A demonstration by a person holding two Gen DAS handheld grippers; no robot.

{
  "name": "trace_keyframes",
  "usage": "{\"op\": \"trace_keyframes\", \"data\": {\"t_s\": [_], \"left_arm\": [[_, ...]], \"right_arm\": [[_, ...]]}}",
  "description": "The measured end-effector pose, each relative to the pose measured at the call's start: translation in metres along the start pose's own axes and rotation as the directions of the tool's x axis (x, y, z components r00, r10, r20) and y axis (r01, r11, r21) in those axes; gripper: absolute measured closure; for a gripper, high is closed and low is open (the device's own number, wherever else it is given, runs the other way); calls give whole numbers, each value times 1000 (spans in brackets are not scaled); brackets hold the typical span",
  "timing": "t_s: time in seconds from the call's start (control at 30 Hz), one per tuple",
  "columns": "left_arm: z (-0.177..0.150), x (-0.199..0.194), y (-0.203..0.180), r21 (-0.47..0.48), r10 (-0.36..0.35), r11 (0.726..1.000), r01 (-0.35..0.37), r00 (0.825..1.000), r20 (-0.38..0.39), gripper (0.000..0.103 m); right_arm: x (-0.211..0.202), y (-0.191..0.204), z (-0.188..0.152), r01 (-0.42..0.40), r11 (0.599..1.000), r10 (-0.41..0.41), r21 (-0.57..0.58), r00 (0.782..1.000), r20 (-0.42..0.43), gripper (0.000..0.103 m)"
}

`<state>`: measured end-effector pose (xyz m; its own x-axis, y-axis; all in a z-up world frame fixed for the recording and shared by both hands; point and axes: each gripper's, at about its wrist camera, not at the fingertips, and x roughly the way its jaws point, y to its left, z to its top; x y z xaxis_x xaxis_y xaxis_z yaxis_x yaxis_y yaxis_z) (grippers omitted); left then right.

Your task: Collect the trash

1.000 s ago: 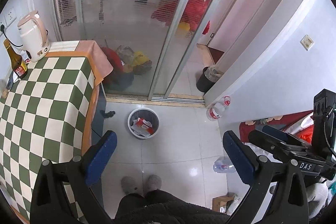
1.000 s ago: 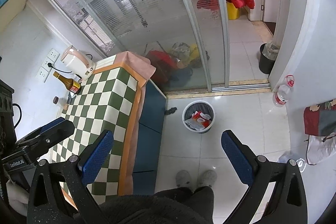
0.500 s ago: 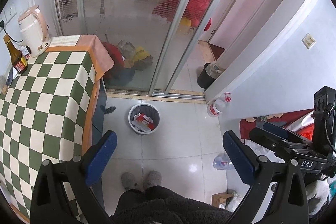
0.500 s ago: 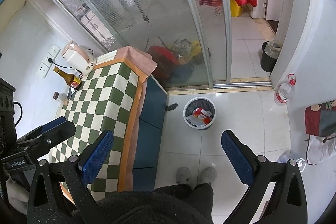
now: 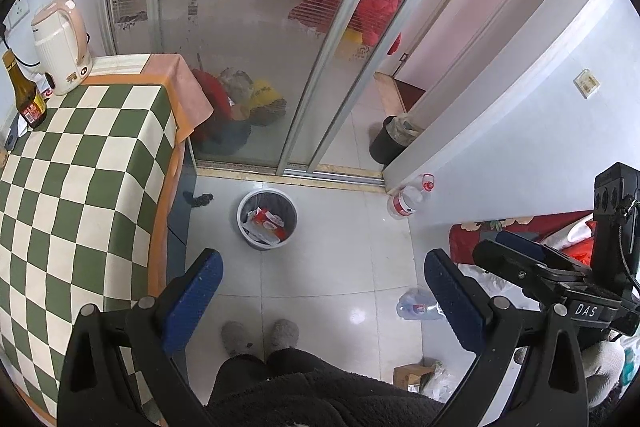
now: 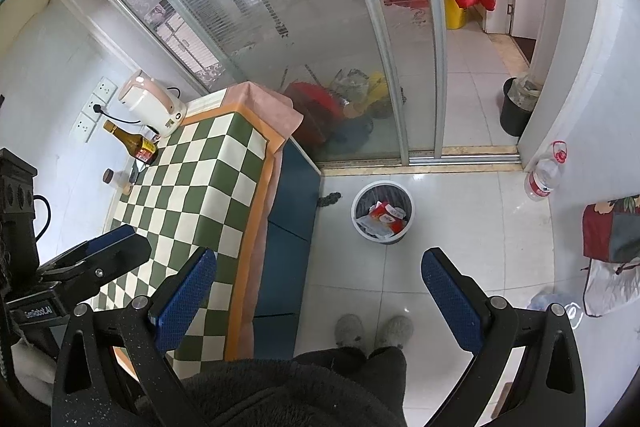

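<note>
Both grippers were held high over the floor, jaws spread wide, nothing between them: left gripper (image 5: pixel 322 289), right gripper (image 6: pixel 318 287). My read: empty and open because nothing had been picked yet, or a drop was just done; can't tell which.

Nearest, straight below: person's slippers (image 5: pixel 260 337) on white tile, so the rig was standing, not crouched to reach.

Low right in the left view: a crushed clear bottle (image 5: pixel 418 307) lay on its side on the floor, near a small cardboard box (image 5: pixel 412 375) and some crumpled plastic. Likely the remaining trash.

Next out: the trash bin (image 5: pixel 267 218), upright on the tile, just beside the table's blue base. It held red-and-white wrappers (image 6: pixel 386 215), so part of the job looked done.

Checked table (image 5: pixel 80 187) to the left: top mostly bare, kettle (image 5: pixel 60 47) and brown bottle (image 5: pixel 26 95) pushed to the wall end by the sockets.

Farther: a full water bottle (image 5: pixel 408 201) stood against the wall corner, probably kept, not trash. Black bin (image 5: pixel 390 143) sat beyond the sliding glass door.
</note>
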<state>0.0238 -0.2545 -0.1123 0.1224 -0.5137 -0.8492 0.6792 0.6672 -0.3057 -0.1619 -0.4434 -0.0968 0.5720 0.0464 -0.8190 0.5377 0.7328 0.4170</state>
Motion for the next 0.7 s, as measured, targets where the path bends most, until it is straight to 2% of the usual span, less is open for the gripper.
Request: {"op": "trace_keyframes", "data": {"t_s": [0.7], "left_arm": [[2, 7, -1, 3, 0, 1000, 0, 1000, -17, 0]], "right_arm": [[5, -5, 8, -19, 1000, 20, 2, 1000, -18, 0]]}}
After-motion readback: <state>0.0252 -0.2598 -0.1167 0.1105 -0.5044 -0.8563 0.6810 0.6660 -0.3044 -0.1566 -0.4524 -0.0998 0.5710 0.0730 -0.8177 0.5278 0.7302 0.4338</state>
